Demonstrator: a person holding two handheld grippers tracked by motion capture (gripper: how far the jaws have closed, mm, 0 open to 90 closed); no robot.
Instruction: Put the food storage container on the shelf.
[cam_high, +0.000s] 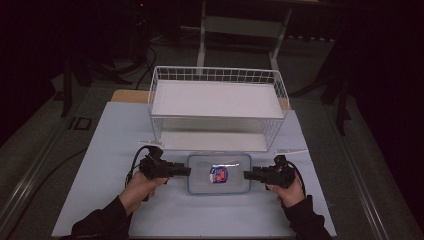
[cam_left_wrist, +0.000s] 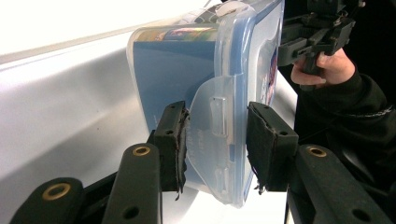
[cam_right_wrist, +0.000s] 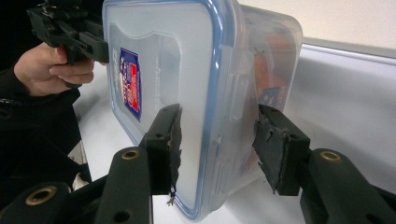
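Directly behind the lidded box, 1 white wire basket.

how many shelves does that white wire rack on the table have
2. The wire rack has an upper shelf across its top and a lower shelf near the table, just behind the plastic container.

Container before wire basket, between hand-held grippers.

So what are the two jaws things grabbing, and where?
A clear plastic box with a blue-rimmed lid. The left gripper clamps the latch flap at one short end. The right gripper straddles the opposite end, but a firm pinch cannot be told.
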